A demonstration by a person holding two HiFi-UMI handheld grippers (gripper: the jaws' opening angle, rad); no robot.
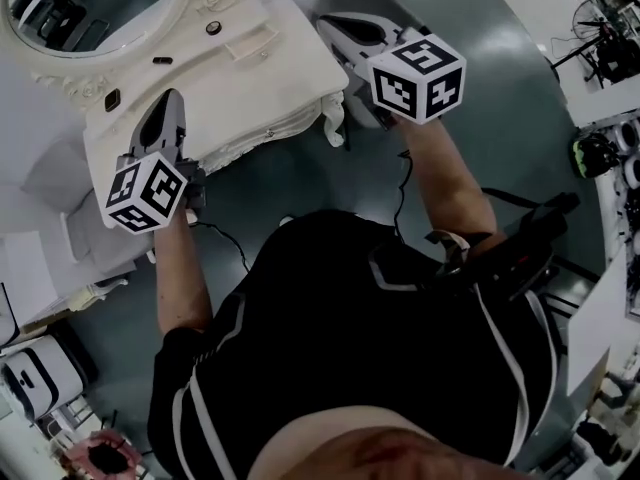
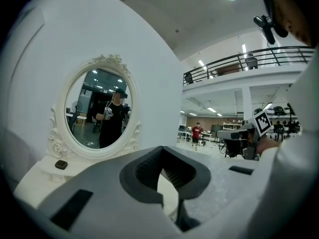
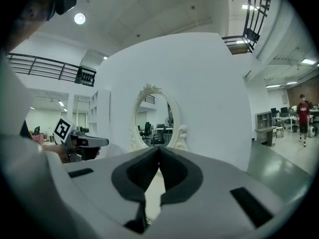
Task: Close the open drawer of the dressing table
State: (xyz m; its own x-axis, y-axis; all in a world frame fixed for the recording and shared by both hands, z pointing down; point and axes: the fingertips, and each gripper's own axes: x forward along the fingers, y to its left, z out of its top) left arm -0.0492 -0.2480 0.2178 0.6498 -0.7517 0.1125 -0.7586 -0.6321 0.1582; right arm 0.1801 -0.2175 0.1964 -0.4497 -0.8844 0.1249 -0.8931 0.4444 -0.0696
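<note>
The white dressing table [image 1: 240, 88] with its oval mirror [image 1: 90, 8] stands at the upper left of the head view. Its carved front edge [image 1: 268, 133] faces me, and I cannot tell a drawer gap along it. My left gripper [image 1: 168, 103] hovers over the table's left front part, jaws shut and empty. My right gripper [image 1: 335, 26] is at the table's right end, also shut with nothing held. The left gripper view has the gripper [image 2: 162, 151] facing the mirror [image 2: 97, 108]. In the right gripper view the gripper [image 3: 158, 151] points past the mirror [image 3: 154, 116].
Small black items [image 1: 112, 99] lie on the tabletop. A curved white partition [image 3: 214, 83] stands behind the table. White furniture [image 1: 60, 238] stands at the left and equipment [image 1: 600, 153] at the right. A cable [image 1: 225, 243] trails on the dark floor. A person in red [image 3: 303, 111] stands far off.
</note>
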